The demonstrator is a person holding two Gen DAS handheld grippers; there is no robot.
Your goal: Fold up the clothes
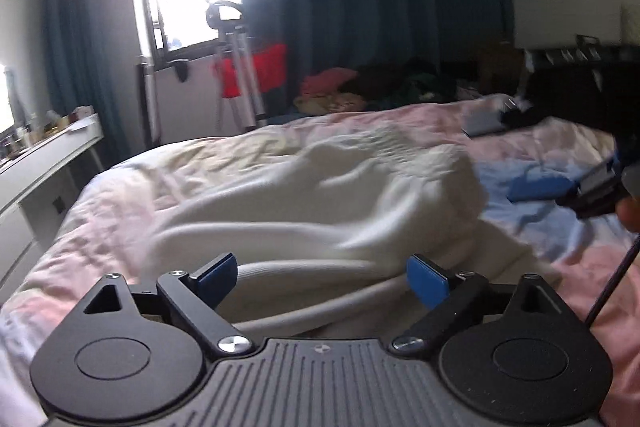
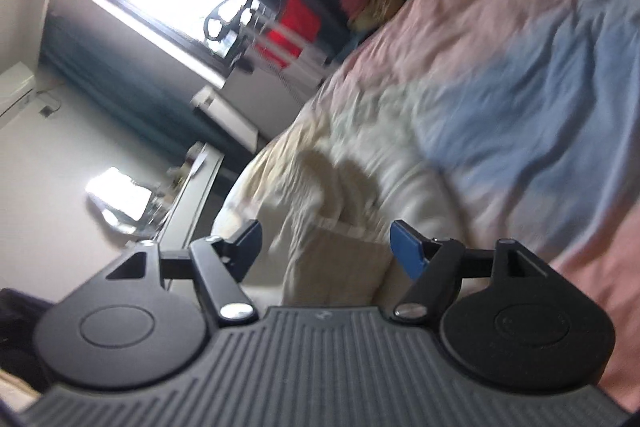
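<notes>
A white, cream-toned garment [image 1: 320,195] lies bunched on the bed, blurred by motion. My left gripper [image 1: 322,281] is open just above its near folds. The blue pads [image 1: 218,279] stand wide apart with cloth below and between them, and they do not press on it. In the right wrist view, which is rolled sideways, my right gripper [image 2: 326,251] is open too. A folded edge of the same garment [image 2: 340,187] sits between its fingers without being pinched. At the right edge of the left wrist view, one of the right gripper's blue fingers [image 1: 540,188] shows over the bed, with a hand [image 1: 630,215] behind it.
The bedspread [image 1: 540,239] is pink and blue. A heap of coloured clothes [image 1: 360,87] lies at the far end. A tripod [image 1: 236,67] and a red item [image 1: 256,71] stand by the window. A white desk [image 1: 48,147] with small items runs along the left. A grey flat thing [image 1: 484,123] rests far right.
</notes>
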